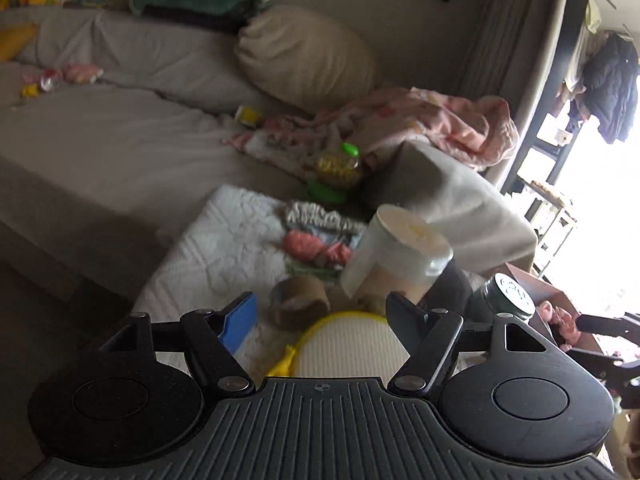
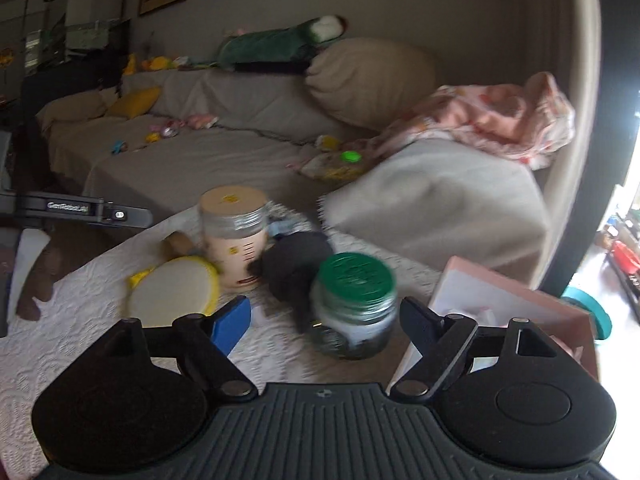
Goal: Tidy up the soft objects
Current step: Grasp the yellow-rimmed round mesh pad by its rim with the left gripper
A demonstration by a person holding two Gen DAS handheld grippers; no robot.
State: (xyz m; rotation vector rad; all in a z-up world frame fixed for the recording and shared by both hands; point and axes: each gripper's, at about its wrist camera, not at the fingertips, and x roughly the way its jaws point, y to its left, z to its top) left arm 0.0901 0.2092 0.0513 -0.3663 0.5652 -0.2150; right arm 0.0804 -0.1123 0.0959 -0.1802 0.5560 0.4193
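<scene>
My left gripper (image 1: pixel 322 316) stands open over a white quilted mat (image 1: pixel 216 248), just above a round white pad with a yellow rim (image 1: pixel 348 348); nothing is pressed by its pads. My right gripper (image 2: pixel 326 316) is open too, close behind a green-lidded glass jar (image 2: pixel 352 304) that its pads do not grip. A black soft lump (image 2: pixel 296 264) lies behind that jar, beside a tall jar with a beige lid (image 2: pixel 234 232). On the sofa lie a crumpled pink blanket (image 2: pixel 500 120), a beige pillow (image 2: pixel 368 80) and a green plush (image 2: pixel 272 44).
A pink open box (image 2: pixel 500 300) stands at the right of the mat. A brown tape roll (image 1: pixel 298 300) and a colourful soft book (image 1: pixel 320 240) lie on the mat. A grey cushion block (image 2: pixel 436 208), a yellow cushion (image 2: pixel 136 100) and small toys crowd the sofa.
</scene>
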